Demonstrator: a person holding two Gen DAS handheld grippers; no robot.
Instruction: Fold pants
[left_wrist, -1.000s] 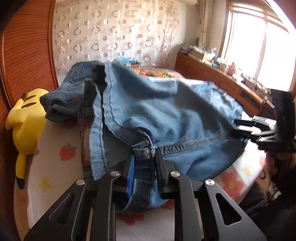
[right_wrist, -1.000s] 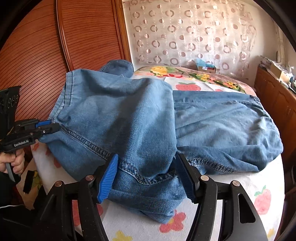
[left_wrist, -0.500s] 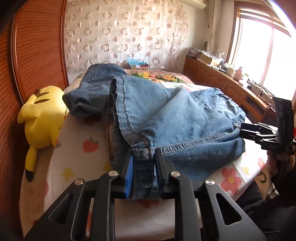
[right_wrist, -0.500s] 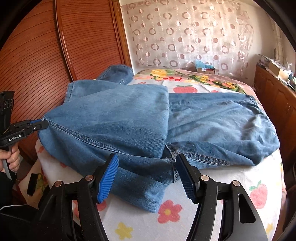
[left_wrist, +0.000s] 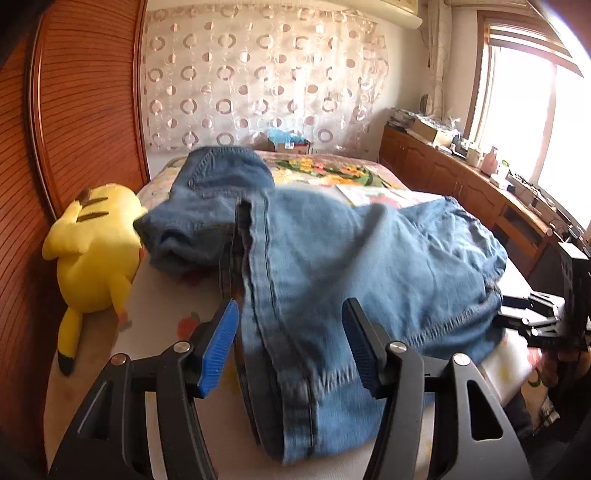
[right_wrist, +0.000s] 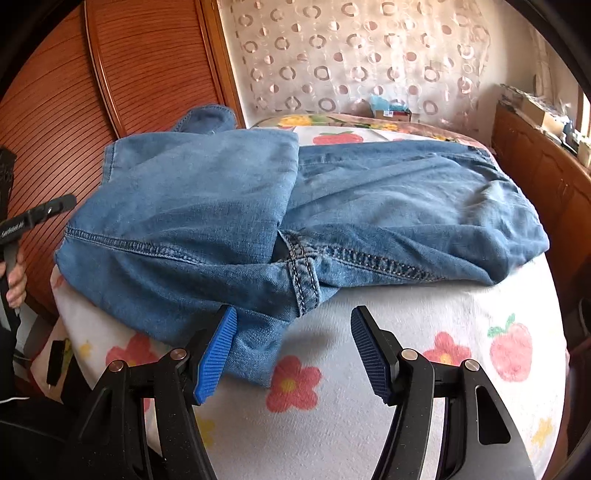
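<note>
Bed with flowered sheet, wood headboard behind. Left view: left gripper jaws opening, folded jeans lying loose between them; yellow plush toy beside. Right view: right gripper spread, jeans edge between its pads, untouched.

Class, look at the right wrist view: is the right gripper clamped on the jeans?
No: the right gripper stands open, its blue pads clear of the jeans lying on the flowered bed cover.
</note>
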